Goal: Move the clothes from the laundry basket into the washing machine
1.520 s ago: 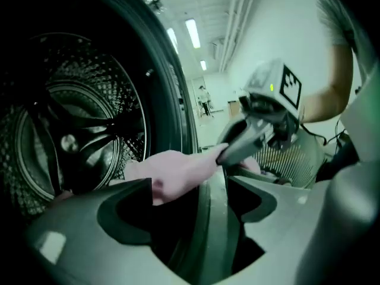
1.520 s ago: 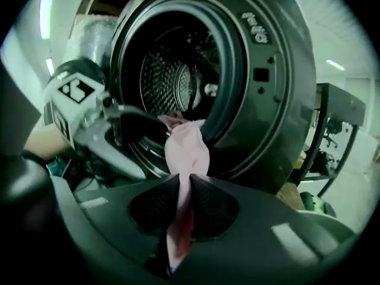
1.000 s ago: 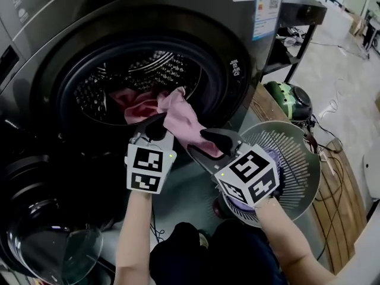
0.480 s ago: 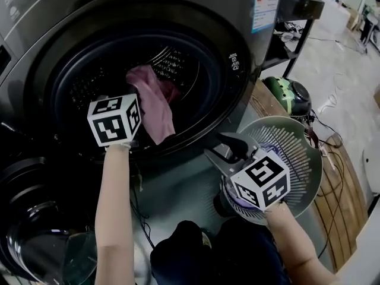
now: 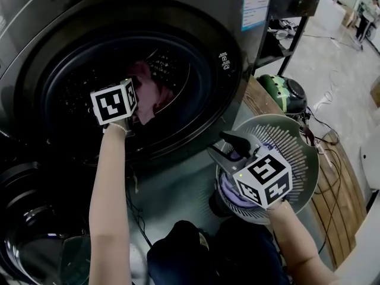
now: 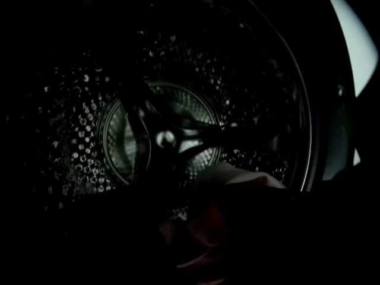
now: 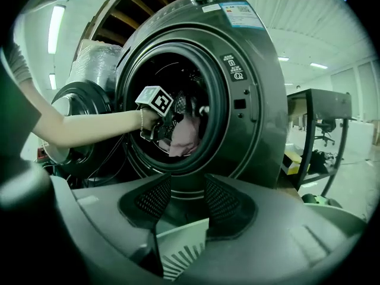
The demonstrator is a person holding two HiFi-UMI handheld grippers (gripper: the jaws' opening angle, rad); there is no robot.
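The dark washing machine (image 5: pixel 237 46) stands with its round opening facing me. My left gripper (image 5: pixel 138 103) reaches into the drum (image 6: pixel 160 138). It is shut on a pink cloth (image 5: pixel 147 88), which hangs from its tip just inside the door ring (image 7: pixel 185 132). In the left gripper view the jaws are lost in the dark and the cloth (image 6: pixel 234 177) lies low in front. My right gripper (image 5: pixel 224 148) hovers over the round slatted laundry basket (image 5: pixel 297 153), open with nothing between its pads (image 7: pixel 155 198). Purple clothes (image 5: pixel 228 189) lie in the basket.
The machine's glass door (image 5: pixel 35 242) hangs open at the lower left. A green appliance (image 5: pixel 286 95) and a black metal table frame (image 5: pixel 292 25) stand to the right. Cables trail on the floor beside wooden boards (image 5: pixel 341 189). The person's dark legs (image 5: pixel 208 260) are below.
My left gripper has carried the pink cloth from in front of the door up and into the drum. My right gripper has drawn back and down toward the basket.
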